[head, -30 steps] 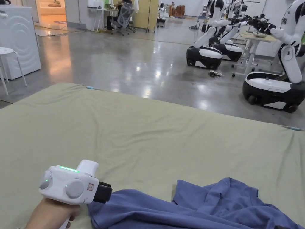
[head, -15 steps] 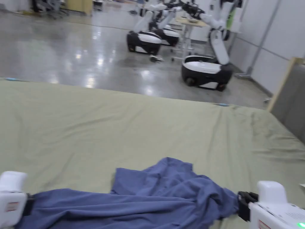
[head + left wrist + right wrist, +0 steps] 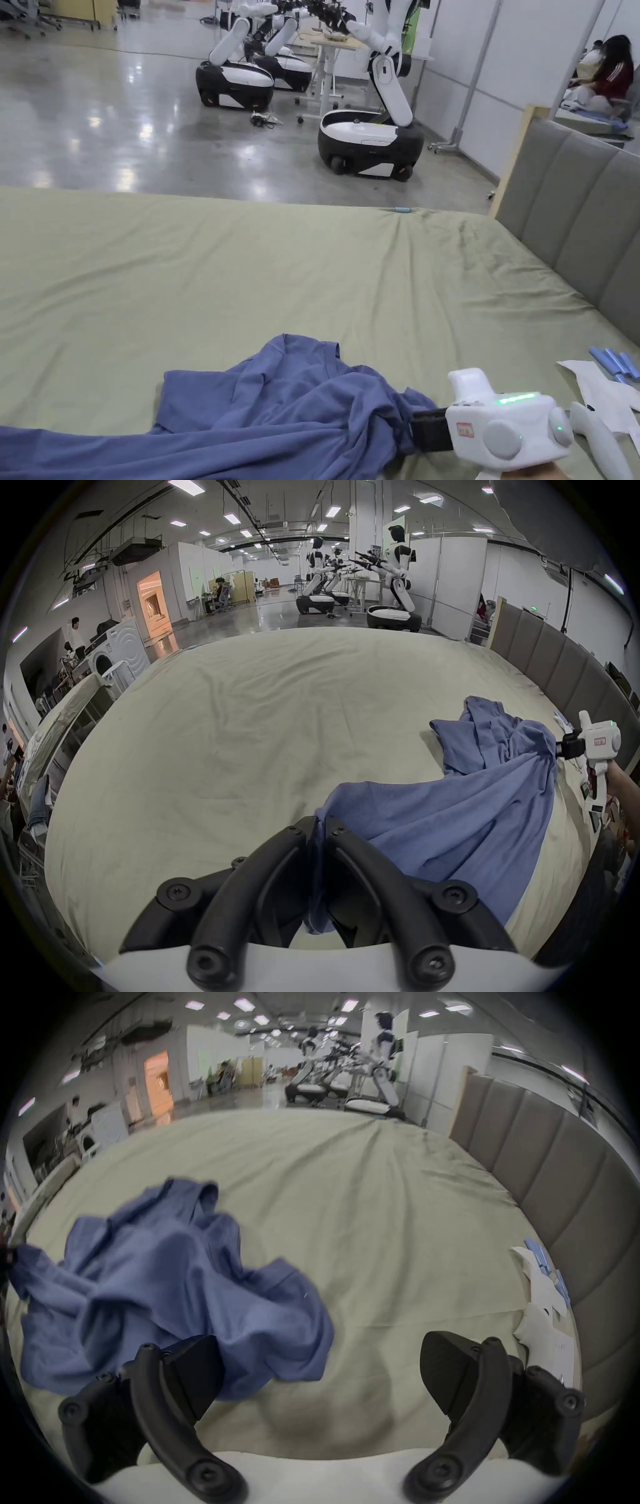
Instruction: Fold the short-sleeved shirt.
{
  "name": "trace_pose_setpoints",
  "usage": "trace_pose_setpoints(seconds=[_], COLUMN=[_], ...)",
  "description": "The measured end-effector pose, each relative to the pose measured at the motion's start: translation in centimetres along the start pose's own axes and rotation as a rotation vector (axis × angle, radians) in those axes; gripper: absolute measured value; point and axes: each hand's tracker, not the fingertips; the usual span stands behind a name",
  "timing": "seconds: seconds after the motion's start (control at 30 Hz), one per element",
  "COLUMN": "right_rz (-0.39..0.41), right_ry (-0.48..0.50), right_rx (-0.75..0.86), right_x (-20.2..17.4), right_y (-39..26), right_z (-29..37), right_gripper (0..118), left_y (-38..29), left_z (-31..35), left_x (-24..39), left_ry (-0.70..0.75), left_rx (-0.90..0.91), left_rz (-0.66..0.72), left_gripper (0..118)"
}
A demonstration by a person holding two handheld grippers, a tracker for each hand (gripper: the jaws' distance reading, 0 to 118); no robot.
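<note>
Bed (image 3: 262, 262) with green sheet, grey headboard (image 3: 575, 200) on its right side. Blue shirt (image 3: 275, 412) lies crumpled at the near edge, long axis left-right, strung between both grippers. Left gripper (image 3: 320, 830) is clamped on the shirt's left end. Right gripper (image 3: 322, 1373) jaws wide apart, cloth just beside its left jaw; it's nearer the bunched part, likely regrasping next.
</note>
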Motion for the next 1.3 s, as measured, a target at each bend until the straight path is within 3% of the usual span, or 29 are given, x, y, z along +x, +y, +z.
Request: trace_pose_setpoints(seconds=[0.03,0.07,0.13,0.17,0.27,0.43,0.63,0.97,1.17,1.3], right_rz=[0.031,0.062,0.037,-0.009,-0.084,-0.174,-0.109,-0.115,-0.164,-0.191], right_ry=[0.01,0.004,0.065,0.093,0.137,0.116,0.101,0.044,0.027,0.036], right_rx=[-0.014,-0.016,0.035,0.037,0.056,0.187,0.363,0.634,0.7,0.701], right_x=[-0.5,-0.9,-1.0,-1.0,-0.3,2.4,3.4,4.5,4.9,4.9], right_y=[-0.3,-0.4,-0.7,-0.5,0.3,3.0,8.7,20.2,24.9,26.0], right_z=[-0.2,-0.3,0.2,0.6,2.8,9.7,19.8,35.1,37.4,35.6], right_gripper=[105,86,24,12,11,10,10,10,10,10], left_y=[0.0,-0.1,0.1,0.1,0.3,2.1,7.7,21.4,27.0,28.4], left_z=[0.0,-0.1,-0.8,-0.8,-1.2,1.3,8.1,18.8,18.7,16.5], left_x=[0.1,0.3,0.0,0.1,-0.6,-2.1,-3.8,-6.6,-7.2,-7.6], left_ry=[-0.001,0.0,0.005,0.006,0.001,0.044,0.063,0.086,0.1,0.103], left_rx=[-0.003,-0.005,-0.012,-0.015,-0.023,0.064,0.249,0.537,0.602,0.607], left_rz=[0.005,0.007,0.01,0.011,0.028,0.031,0.069,0.109,0.117,0.127], left_gripper=[6,6,6,6,6,6,6,6,6,6])
